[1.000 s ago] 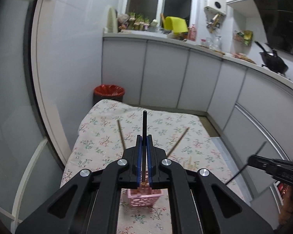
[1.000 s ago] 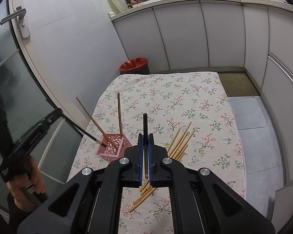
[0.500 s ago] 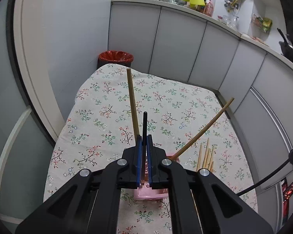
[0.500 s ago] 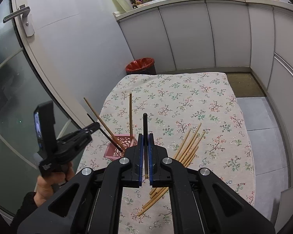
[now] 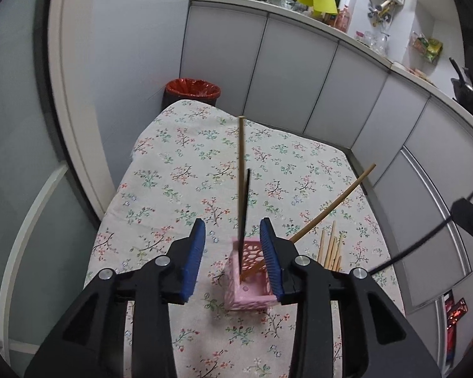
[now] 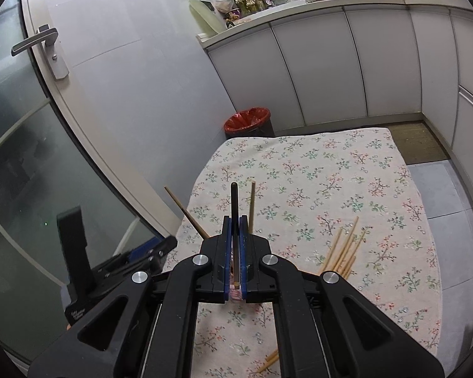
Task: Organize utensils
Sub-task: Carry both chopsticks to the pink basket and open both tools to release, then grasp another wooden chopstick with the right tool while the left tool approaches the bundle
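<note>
Left gripper [image 5: 233, 249]: jaws stand wide apart, blue pads [image 5: 194, 256] clear on both sides, nothing between them in contact. It hovers directly above the pink basket [image 5: 247, 294], a perforated square holder standing upright on the floral tablecloth [image 5: 179, 170].

Contents of the basket, left wrist view: 1 dark chopstick [image 5: 245, 208] standing near vertical in the gap between the open jaws, touching neither pad; 1 wooden chopstick [image 5: 241, 170] just behind it, also near upright, rising higher; 1 further wooden chopstick [image 5: 332, 203] leaning well out to the right, its lower end inside the basket.

Loose chopsticks [image 5: 331, 247]: a bundle of wooden sticks lies flat on the cloth just right of the basket. In the right wrist view the same bundle [image 6: 343, 245] fans out to the right of that gripper.

Right gripper [image 6: 235, 245]: jaws closed tight on 1 black chopstick [image 6: 234, 204], which projects forward past the fingertips. The basket is almost wholly hidden beneath this gripper; only a pink patch shows through the jaw gap.

The left tool's body appears at the lower left of the right wrist view. A red-lined bin [image 6: 247, 121] stands on the floor beyond the table's far end.
</note>
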A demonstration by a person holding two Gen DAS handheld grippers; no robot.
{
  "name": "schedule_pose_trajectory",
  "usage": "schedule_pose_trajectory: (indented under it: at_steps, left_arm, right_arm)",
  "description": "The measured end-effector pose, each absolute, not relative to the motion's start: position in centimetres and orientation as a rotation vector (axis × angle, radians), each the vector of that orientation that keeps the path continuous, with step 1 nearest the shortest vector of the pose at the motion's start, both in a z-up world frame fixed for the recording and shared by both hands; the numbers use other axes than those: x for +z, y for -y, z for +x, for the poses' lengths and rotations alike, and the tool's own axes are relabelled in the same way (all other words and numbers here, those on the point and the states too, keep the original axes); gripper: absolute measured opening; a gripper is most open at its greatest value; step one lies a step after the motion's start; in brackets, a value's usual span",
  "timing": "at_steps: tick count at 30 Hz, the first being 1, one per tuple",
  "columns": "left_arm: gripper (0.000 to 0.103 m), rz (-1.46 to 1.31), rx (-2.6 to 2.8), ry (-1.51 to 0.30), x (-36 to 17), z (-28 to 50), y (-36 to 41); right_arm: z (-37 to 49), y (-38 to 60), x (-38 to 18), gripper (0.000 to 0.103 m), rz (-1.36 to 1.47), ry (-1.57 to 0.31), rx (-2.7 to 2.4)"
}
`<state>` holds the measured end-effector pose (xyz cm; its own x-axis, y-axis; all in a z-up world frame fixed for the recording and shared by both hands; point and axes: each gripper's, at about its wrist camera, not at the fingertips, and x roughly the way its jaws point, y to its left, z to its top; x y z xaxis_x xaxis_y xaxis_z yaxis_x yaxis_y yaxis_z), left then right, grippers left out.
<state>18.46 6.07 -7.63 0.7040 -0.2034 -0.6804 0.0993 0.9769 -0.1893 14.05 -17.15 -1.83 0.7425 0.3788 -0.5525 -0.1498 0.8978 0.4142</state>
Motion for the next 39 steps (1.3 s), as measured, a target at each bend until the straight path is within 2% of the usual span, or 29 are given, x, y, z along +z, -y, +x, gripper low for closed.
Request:
schedule_pose_trajectory:
  at_steps: [7, 18, 20, 21, 22, 23, 26, 28, 30, 32, 36, 39]
  left_arm:
    - [0.053, -0.122, -0.13, -0.815, -8.8, 17.9, -7.9]
    - [0.067, -0.077, -0.11, -0.875, -10.6, 18.3, -8.6]
    - [0.069, -0.07, -0.112, -0.882, -10.7, 18.4, -8.5]
    - [0.071, -0.066, -0.114, -0.886, -10.8, 18.3, -8.5]
    - [0.073, -0.063, -0.117, -0.888, -10.8, 18.3, -8.4]
    - [0.074, -0.062, -0.123, -0.891, -10.9, 18.2, -8.2]
    - [0.08, -0.062, -0.157, -0.91, -11.1, 17.9, -7.6]
    - [0.081, -0.055, -0.179, -0.92, -11.3, 17.7, -7.1]
    - [0.083, -0.048, -0.19, -0.928, -11.5, 17.5, -6.6]
    - [0.084, -0.046, -0.199, -0.937, -11.7, 17.2, -6.0]
    - [0.088, -0.049, -0.223, -0.963, -12.1, 16.8, -4.8]
    - [0.092, -0.04, -0.251, -0.986, -12.7, 16.5, -3.5]
  right_arm:
    - [16.9, 15.5, -4.4, 0.003, 0.379, -0.712, 0.268]
    - [19.7, 13.3, -8.6, 0.004, 0.331, -0.843, 0.224]
    - [19.8, 13.4, -8.7, 0.009, 0.333, -0.839, 0.221]
    - [19.8, 13.5, -8.6, 0.019, 0.336, -0.835, 0.22]
    - [19.8, 13.7, -8.6, 0.036, 0.34, -0.83, 0.221]
    - [19.6, 14.0, -8.3, 0.042, 0.347, -0.819, 0.221]
    - [18.9, 14.9, -7.4, 0.046, 0.338, -0.797, 0.229]
    - [18.3, 15.9, -6.8, 0.054, 0.329, -0.78, 0.222]
    - [18.0, 17.0, -6.6, 0.058, 0.325, -0.782, 0.207]
    - [17.8, 18.3, -7.0, 0.061, 0.325, -0.805, 0.183]
    - [17.8, 20.5, -8.6, 0.076, 0.308, -0.86, 0.112]
    - [17.9, 21.7, -10.4, 0.084, 0.284, -0.925, 0.077]
